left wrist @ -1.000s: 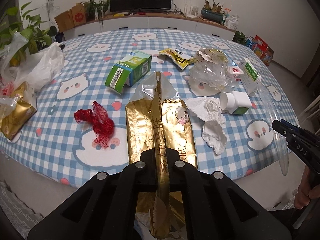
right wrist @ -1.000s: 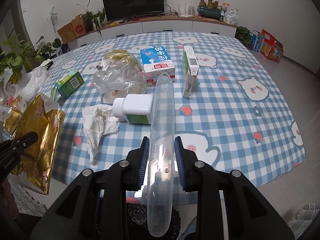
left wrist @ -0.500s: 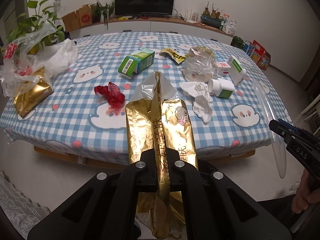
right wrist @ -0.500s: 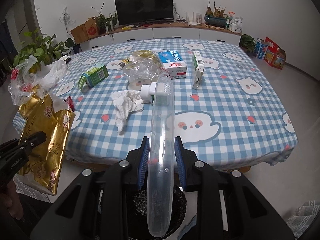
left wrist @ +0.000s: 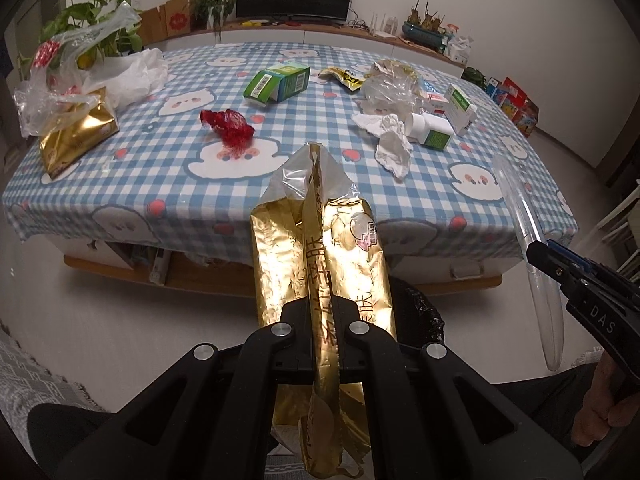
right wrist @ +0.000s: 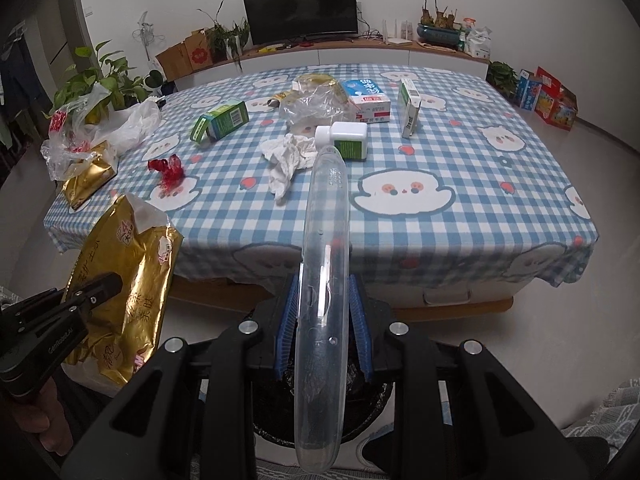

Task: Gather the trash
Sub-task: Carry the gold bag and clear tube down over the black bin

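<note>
The left hand-held gripper is clamped tight on a crinkled gold foil snack bag, off the blue checked desk. The right hand-held gripper grips a long clear plastic tube above a black-lined bin on the floor.
</note>
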Demonstrator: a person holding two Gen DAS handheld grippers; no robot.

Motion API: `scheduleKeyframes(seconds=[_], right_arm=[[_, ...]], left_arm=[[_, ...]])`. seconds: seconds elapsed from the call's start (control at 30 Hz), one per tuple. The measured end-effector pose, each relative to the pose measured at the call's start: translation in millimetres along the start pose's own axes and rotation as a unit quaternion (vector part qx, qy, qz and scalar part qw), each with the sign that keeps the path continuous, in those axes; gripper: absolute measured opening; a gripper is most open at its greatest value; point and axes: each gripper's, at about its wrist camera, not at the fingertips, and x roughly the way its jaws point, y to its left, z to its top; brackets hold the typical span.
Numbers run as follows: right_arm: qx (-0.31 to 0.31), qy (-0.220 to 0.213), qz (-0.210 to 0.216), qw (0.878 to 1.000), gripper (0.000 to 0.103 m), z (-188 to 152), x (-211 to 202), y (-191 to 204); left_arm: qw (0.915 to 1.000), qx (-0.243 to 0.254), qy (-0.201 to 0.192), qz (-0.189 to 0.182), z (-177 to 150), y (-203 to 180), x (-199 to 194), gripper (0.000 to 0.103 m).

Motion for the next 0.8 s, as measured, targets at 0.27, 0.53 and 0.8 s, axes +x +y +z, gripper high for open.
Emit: scheduleKeyframes(seconds=[0.27,0.53,0.8], right_arm=[[-0.008,0.029,0.002,1.0,0.025,-31.0,24.2,8.0],[-0.015,0.062,0.002,0.998,0.025,-57.8,61.2,10.4],[-0.016,0.097,0.009,0.995,0.025,-77.7,103.4,12.4]], left_arm=[[0.9998,-0.003,0.017,-0.004,-26.7,2.4,19.8,0.0],[0.9989,-0.011,0.045,0.004,-55.1,9.7,57.0,0.0],[0.9976,-0.015,0.067,0.01,-73.5,17.4,100.4,0.0]])
